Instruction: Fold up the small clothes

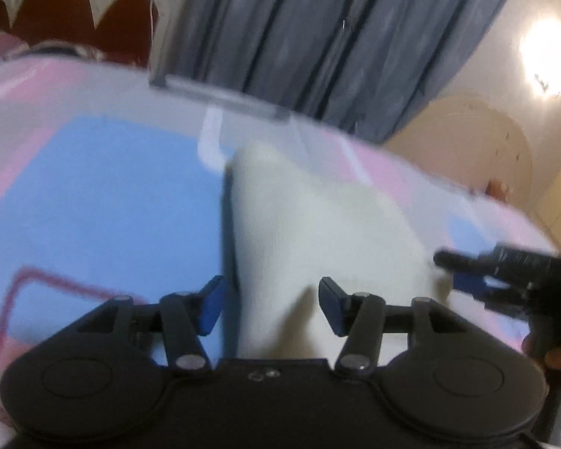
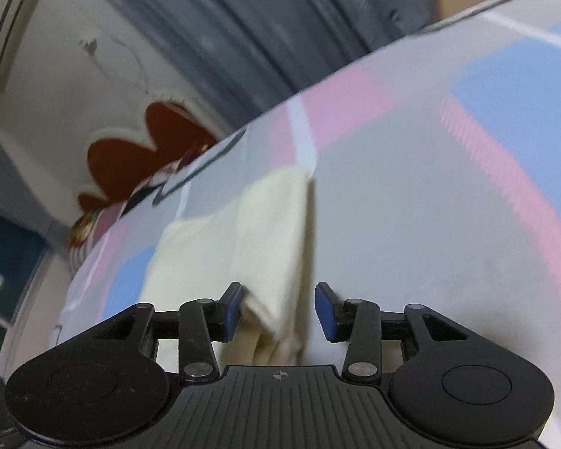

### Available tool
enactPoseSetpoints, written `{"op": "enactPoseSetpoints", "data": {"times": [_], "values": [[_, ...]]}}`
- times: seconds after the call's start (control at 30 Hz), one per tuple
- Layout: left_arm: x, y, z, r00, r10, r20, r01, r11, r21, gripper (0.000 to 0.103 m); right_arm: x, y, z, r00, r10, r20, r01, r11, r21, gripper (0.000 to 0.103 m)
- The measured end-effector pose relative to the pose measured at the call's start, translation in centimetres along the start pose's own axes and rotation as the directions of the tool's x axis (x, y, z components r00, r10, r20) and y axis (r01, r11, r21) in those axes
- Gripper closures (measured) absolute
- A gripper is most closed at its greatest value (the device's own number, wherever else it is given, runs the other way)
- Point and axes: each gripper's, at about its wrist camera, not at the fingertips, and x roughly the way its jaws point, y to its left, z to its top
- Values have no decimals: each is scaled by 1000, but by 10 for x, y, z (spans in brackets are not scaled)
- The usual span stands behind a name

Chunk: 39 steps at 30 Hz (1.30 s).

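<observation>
- Left gripper (image 1: 270,307) up close, its blue pads (image 1: 211,307) spread apart, and the cream garment (image 1: 318,232) rises between them without either pad pressing on it.
- That cloth peaks ahead of the left gripper, one edge running straight away from the left pad, the rest sloping off to the right.
- Just right of it, the right gripper (image 1: 463,269) pokes in from the side, its tips beside the garment's right corner; a bit of a hand (image 1: 559,359) shows behind it.
- Over to the right wrist view: right gripper (image 2: 278,312) with jaws parted, cream garment (image 2: 243,239) bunched in the gap, crowding the left pad (image 2: 232,310); the right pad stands clear of it.
- Beyond those tips the garment stretches away in a folded band, its right edge crisp.
- Underneath everything, the bedsheet (image 1: 93,205), patterned in blue, pink and grey blocks.
- Farther out, grey-blue curtains (image 1: 318,37) hang past the bed's far edge.
- Left of the curtains, a dark red scalloped headboard (image 1: 63,3) against the wall.
- Far right, a wall lamp (image 1: 548,56) glares bright.
</observation>
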Motion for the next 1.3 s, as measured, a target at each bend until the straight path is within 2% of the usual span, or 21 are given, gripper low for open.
{"op": "enactPoseSetpoints", "data": {"times": [0.03, 0.1, 0.2, 0.27, 0.37, 0.43, 0.5, 0.6, 0.7, 0.77, 0.87, 0.97, 1.07, 1.2, 1.3], "values": [[-3, -2, 6, 1000, -5, 24, 5, 1000, 1, 50, -4, 6, 4, 1000, -18, 26, 18, 1000, -24, 62], [1, -9, 18, 999, -13, 43, 13, 1000, 7, 50, -5, 22, 11, 999, -2, 51, 6, 998, -67, 62], [21, -20, 25, 1000, -7, 20, 6, 1000, 25, 50, 9, 50, 11, 999, -3, 32, 7, 990, -144, 62], [42, -24, 23, 1000, 20, -24, -19, 999, 29, 50, 23, 65, 3, 1000, -8, -3, 7, 982, -191, 62], [58, -24, 20, 997, 52, -49, -49, 997, 53, 50, 49, 71, -9, 994, -94, -46, 79, 961, -264, 62], [57, -26, 21, 997, 59, -55, -55, 996, 75, 50, 57, 68, -11, 989, -142, -34, 126, 948, -291, 69], [47, -27, 22, 997, 54, -56, -50, 997, 62, 50, 52, 71, -8, 989, -143, -36, 127, 951, -282, 69], [22, -26, 16, 998, 34, -49, -31, 997, 65, 50, 27, 76, -10, 996, -91, -7, 85, 955, -284, 68], [1, -25, 1, 998, 24, -50, -19, 996, 92, 50, -1, 87, -30, 998, -61, 5, 59, 946, -319, 68], [2, -26, -11, 997, 23, -73, -15, 993, 115, 50, -9, 94, -45, 998, -58, -5, 53, 940, -336, 68], [17, -29, -19, 992, 40, -117, -24, 990, 139, 50, -3, 100, -66, 995, -97, -27, 81, 929, -361, 68], [22, -32, -19, 990, 57, -131, -37, 989, 146, 50, 15, 87, -75, 979, -197, -50, 171, 929, -327, 69], [13, -35, -20, 988, 60, -140, -37, 987, 158, 45, 5, 90, -78, 981, -192, -35, 173, 938, -301, 68], [0, -34, -28, 987, 60, -147, -33, 983, 178, 41, -27, 99, -95, 985, -171, -7, 159, 930, -331, 68], [2, -35, -35, 986, 75, -151, -45, 980, 193, 41, -33, 95, -111, 977, -211, -25, 190, 921, -340, 68]]}}
